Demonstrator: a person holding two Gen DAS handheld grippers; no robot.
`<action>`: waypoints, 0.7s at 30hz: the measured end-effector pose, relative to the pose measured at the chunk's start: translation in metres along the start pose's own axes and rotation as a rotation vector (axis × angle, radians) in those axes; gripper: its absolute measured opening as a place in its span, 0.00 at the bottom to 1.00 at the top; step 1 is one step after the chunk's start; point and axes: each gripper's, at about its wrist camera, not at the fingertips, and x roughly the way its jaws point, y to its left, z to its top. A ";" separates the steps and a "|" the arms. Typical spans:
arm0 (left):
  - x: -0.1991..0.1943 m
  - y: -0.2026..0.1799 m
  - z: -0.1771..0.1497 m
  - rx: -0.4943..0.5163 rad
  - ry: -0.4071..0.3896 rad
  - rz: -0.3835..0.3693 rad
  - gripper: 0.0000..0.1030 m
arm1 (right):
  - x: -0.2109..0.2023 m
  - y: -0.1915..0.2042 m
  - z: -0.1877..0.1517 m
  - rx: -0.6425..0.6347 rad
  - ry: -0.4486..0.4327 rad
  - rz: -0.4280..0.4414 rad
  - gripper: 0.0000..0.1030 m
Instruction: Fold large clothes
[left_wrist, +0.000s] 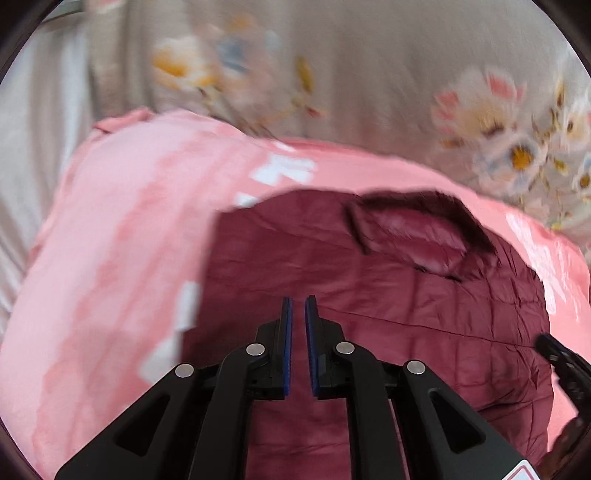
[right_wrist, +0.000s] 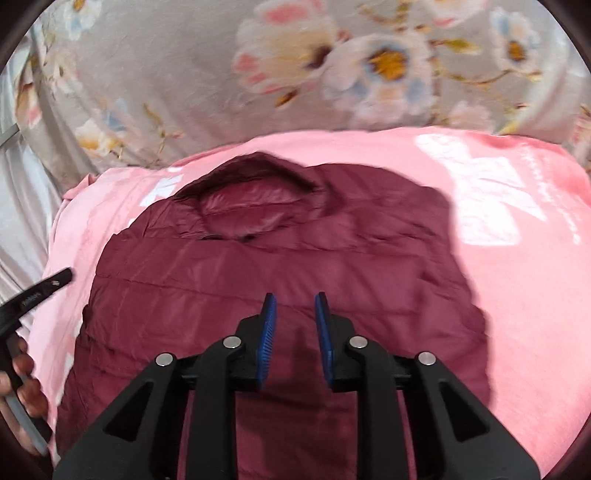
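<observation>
Both tools are seen poised above a maroon quilted jacket (right_wrist: 280, 280), nothing between their pads. On the left tool (left_wrist: 299, 301) the blue pads are parted by only a narrow slit; on the right tool (right_wrist: 294, 297) the gap is plainly wider. No fabric is gripped by either one. The jacket is spread flat just beyond and beneath the fingertips, its collar (right_wrist: 255, 177) at the far end, away from the tools. Its shell is puffy, stitched in crosswise channels, with a faint sheen inside the neck opening. The jacket is laid on a soft pink blanket (right_wrist: 517, 295) with white blocky markings, which extends past the jacket on every side. Beyond the jacket's collar a grey floral sheet (right_wrist: 184, 74) is visible.
</observation>
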 end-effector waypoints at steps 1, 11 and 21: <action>0.009 -0.008 -0.002 0.009 0.027 -0.010 0.09 | 0.010 0.001 -0.001 0.003 0.025 0.008 0.20; 0.048 -0.030 -0.053 0.091 0.082 0.022 0.09 | 0.030 -0.003 -0.064 0.013 0.057 0.010 0.20; 0.054 -0.045 -0.071 0.191 0.010 0.119 0.09 | 0.036 0.013 -0.072 -0.069 -0.002 -0.080 0.20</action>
